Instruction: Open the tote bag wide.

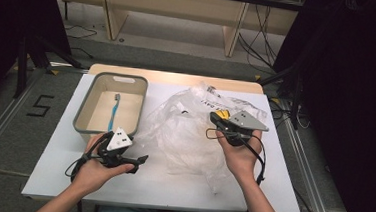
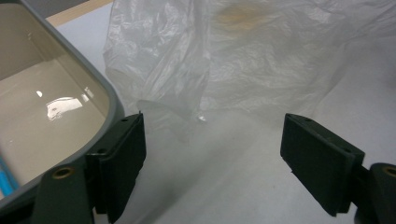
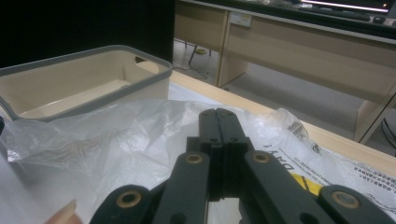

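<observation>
Left gripper [image 1: 139, 159] jaws wide apart, nothing between them, pads off the clear plastic bag [image 1: 194, 131]; it sits low near the bench's front-left, just in front of the tub's near right corner, pointing toward the bag's near edge. Right gripper [image 1: 215, 119] jaws pressed fully together; can't tell if any film is pinched, they sit over the bag's printed far part toward the right edge. Bag lies crumpled across bench centre, its left side against the grey-rimmed tub [image 1: 83, 109]. Tub at far-left, blue toothbrush [image 1: 113, 112] lying inside. Bench [image 1: 170, 190] white
</observation>
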`<action>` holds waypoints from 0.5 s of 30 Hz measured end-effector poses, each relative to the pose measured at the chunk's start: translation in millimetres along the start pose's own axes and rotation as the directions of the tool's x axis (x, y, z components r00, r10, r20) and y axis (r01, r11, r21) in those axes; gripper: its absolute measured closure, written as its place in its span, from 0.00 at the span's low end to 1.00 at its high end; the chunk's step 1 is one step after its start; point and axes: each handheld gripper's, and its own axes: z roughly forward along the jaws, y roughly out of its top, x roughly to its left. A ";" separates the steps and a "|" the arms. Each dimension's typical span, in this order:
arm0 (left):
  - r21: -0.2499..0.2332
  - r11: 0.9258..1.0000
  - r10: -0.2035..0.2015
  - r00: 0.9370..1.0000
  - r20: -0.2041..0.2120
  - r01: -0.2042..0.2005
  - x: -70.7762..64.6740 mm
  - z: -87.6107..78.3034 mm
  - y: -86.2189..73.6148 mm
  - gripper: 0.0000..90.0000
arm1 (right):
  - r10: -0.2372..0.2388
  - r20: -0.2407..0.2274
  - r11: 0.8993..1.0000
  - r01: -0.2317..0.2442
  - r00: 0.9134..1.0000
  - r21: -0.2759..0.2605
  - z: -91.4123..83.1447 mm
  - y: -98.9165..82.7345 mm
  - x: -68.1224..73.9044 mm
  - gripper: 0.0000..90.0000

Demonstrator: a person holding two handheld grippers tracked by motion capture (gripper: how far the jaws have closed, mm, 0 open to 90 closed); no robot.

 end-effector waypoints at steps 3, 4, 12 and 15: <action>0.000 1.000 -0.009 1.000 -0.005 0.009 2.6 -2.7 -1.6 0.25 | 0.002 0.001 1.000 -0.002 1.000 0.001 0.5 -0.2 -0.2 1.00; -0.001 1.000 -0.009 1.000 -0.006 0.009 3.5 -3.2 -2.2 0.25 | 0.001 0.001 1.000 -0.001 1.000 0.001 0.5 -0.2 -0.2 1.00; -0.007 1.000 -0.028 0.999 -0.020 0.028 10.6 -6.3 -3.7 0.25 | 0.004 0.002 1.000 -0.004 1.000 0.003 0.4 -0.3 -0.8 1.00; -0.007 1.000 -0.028 0.999 -0.024 0.028 12.9 -7.1 -3.8 0.25 | 0.001 0.002 1.000 -0.001 1.000 0.003 0.5 -0.7 -1.5 1.00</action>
